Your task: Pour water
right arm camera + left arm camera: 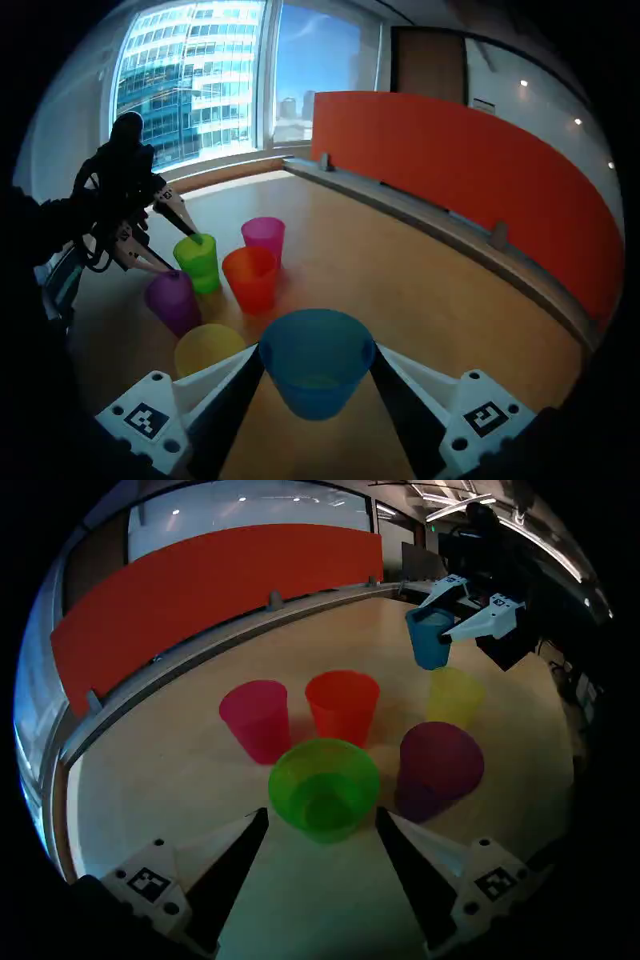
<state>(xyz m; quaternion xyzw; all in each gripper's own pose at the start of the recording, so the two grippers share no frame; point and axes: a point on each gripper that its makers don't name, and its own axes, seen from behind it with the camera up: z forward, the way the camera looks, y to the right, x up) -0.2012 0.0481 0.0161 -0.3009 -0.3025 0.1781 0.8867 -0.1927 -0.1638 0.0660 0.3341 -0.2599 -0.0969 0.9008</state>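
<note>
Pouring looks not yet begun: the right gripper clamps the blue cup upright above the desk, while the left gripper straddles the standing green cup, grip unclear.

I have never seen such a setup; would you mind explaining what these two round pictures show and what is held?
A person holds a two-finger gripper in each hand, with a fisheye camera on each looking along its fingers. In the left gripper view, the left gripper straddles a translucent green plastic cup on the wooden table; contact is unclear. A pink cup, an orange cup, a purple cup and a yellow cup stand nearby. In the right gripper view, the right gripper clamps a raised blue plastic cup.
</note>
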